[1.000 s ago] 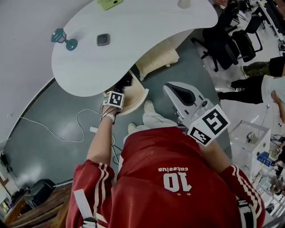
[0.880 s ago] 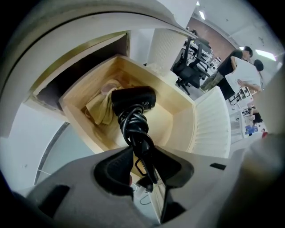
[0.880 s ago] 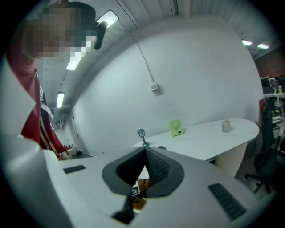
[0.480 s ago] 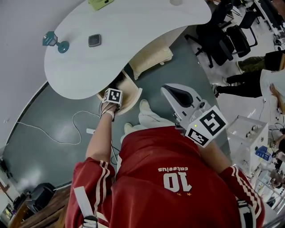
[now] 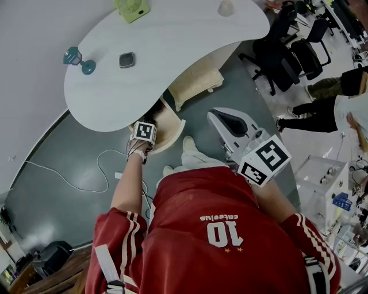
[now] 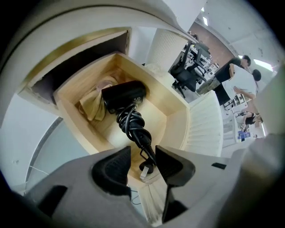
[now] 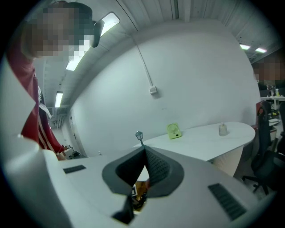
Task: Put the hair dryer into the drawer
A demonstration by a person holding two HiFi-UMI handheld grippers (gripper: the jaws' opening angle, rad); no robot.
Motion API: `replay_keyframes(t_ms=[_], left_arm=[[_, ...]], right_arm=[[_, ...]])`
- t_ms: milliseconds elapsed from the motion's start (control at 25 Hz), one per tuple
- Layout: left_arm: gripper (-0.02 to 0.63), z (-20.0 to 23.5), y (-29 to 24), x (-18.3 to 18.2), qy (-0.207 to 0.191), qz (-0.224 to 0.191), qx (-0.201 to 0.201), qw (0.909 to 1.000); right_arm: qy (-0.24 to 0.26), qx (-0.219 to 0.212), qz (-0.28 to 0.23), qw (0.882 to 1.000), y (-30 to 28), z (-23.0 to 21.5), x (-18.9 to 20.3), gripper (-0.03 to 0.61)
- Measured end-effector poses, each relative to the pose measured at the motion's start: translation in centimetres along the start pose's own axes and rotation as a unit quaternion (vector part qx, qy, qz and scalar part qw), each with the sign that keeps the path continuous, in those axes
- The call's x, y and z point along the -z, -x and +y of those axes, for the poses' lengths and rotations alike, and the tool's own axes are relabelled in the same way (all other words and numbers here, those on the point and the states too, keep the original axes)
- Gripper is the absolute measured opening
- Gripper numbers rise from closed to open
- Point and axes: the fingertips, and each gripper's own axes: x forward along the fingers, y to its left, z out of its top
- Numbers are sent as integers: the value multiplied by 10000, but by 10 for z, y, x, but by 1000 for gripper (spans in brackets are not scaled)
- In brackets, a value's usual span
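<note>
The black hair dryer [image 6: 124, 95] lies inside the open wooden drawer [image 6: 176, 109], partly on a beige cloth [image 6: 91, 104]. Its coiled black cord [image 6: 133, 127] runs up from it and passes between the pads of my left gripper [image 6: 142, 162], with the plug [image 6: 144, 171] hanging just below them. The left jaws are opening and the pads do not press on the cord. In the head view the left gripper's marker cube [image 5: 144, 132] hangs over the drawer [image 5: 175, 125] under the table edge. My right gripper [image 5: 214, 116] is held level beside me, its fingertips [image 7: 145, 150] meeting with nothing between them.
A curved white table [image 5: 172, 51] carries a teal lamp figure [image 5: 77, 57], a small dark square object [image 5: 127, 60], a green fan [image 5: 132, 7] and a white cup [image 5: 225, 7]. A white cable [image 5: 75, 178] trails on the floor. Office chairs [image 5: 287, 51] and people stand at the right.
The left gripper stays over the drawer in nearly the same spot. The right gripper has not moved. Only the head view has swung a little.
</note>
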Motion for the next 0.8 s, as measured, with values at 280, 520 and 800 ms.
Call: replay_keyframes(t_ms=[280,520,800], left_arm=[[178,-10,45,11,170,-459,133,9987],[182,-23,101,9,-35,-1055,253,9941],[181,-53,216,-5,-244,-2231,822,9710]], right_arm=[[79,138,-281,9995,16,17,-20,6],[189,288,-512,9981,28,42,-38,5],[272,561,-967,9934,50,62,-79,5]])
